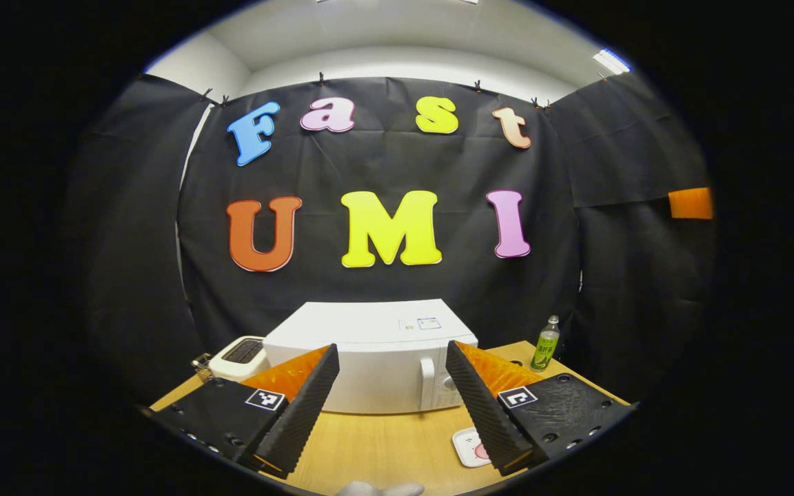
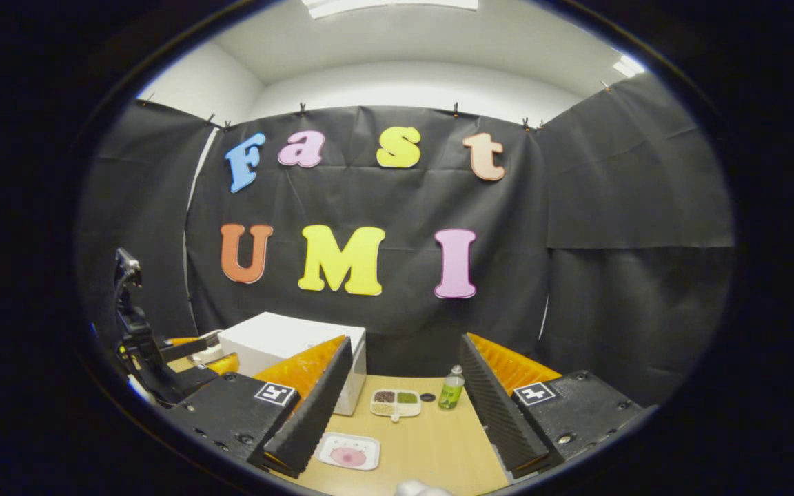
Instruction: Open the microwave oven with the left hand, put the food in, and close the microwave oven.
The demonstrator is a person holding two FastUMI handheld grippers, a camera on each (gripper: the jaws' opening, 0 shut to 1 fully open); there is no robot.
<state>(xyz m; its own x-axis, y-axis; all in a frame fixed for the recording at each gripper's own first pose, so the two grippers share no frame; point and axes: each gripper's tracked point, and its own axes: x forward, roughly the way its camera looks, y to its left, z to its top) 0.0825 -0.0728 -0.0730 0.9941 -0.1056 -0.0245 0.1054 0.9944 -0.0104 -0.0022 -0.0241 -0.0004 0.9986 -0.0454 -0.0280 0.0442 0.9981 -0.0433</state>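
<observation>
The white microwave oven (image 1: 369, 358) is seen standing on the wooden table (image 1: 383, 448) against the black cloth wall, its door shut and a vertical white handle (image 1: 427, 383) set just left of the control panel with its knob. A firm, heavy, rigid box is to be expected; the door is likely to swing stiffly on a left-hand hinge, so the handle is judged the place to be taken hold of, gripped across its bar and drawn outward in an arc.

The food is judged to be the white rectangular plate with a pink portion (image 2: 349, 452), lying flat on the table in front of the oven; a light, hard and rather slippery dish is expected, best taken by its rim and kept level. A divided tray of grains (image 2: 395, 404) is seen farther back, beside a small green bottle (image 2: 450, 389). A white toaster (image 1: 237, 357) stands just left of the oven.

The left gripper (image 1: 390, 393) is held wide open and empty, aimed at the oven front but well apart from it. The right gripper (image 2: 404, 406) is likewise spread wide, with nothing between its fingers.
</observation>
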